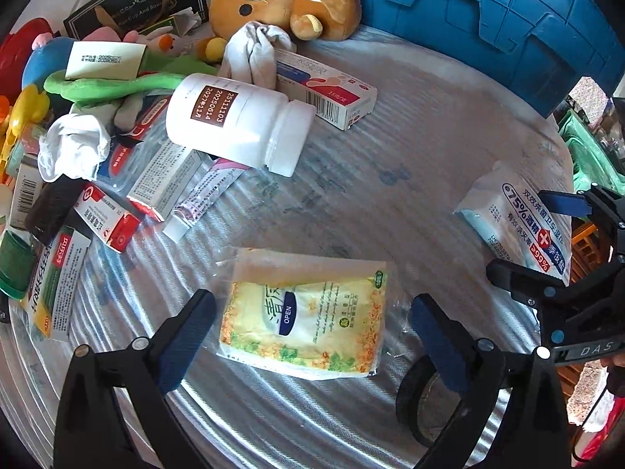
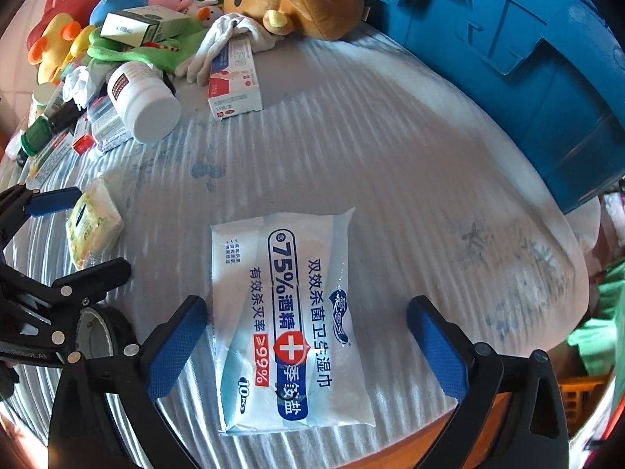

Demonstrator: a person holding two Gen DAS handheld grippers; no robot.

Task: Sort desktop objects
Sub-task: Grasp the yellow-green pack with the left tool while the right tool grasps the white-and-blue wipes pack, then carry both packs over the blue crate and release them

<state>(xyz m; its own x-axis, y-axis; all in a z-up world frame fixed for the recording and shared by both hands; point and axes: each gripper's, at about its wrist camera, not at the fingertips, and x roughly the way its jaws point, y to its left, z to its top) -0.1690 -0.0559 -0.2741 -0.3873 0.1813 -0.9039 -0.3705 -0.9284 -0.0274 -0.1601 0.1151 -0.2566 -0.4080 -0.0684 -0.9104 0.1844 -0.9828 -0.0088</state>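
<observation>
My left gripper (image 1: pixel 308 336) is open, its jaws on either side of a yellow tissue pack (image 1: pixel 304 312) lying flat on the table. My right gripper (image 2: pixel 308 344) is open around a white-and-blue pack of 75% alcohol wipes (image 2: pixel 289 320); neither pack is gripped. The right gripper also shows at the right edge of the left wrist view (image 1: pixel 547 234), by the wipes pack (image 1: pixel 519 222). The tissue pack shows at the left of the right wrist view (image 2: pixel 93 222), next to the left gripper (image 2: pixel 62 230).
A white pill bottle (image 1: pixel 238 121) lies on its side by several medicine boxes (image 1: pixel 328 90), socks (image 1: pixel 254 54) and plush toys, including a brown bear (image 1: pixel 281 0). A blue crate (image 1: pixel 508 19) stands at the back right. A roll of black tape (image 1: pixel 422 398) lies near my left gripper.
</observation>
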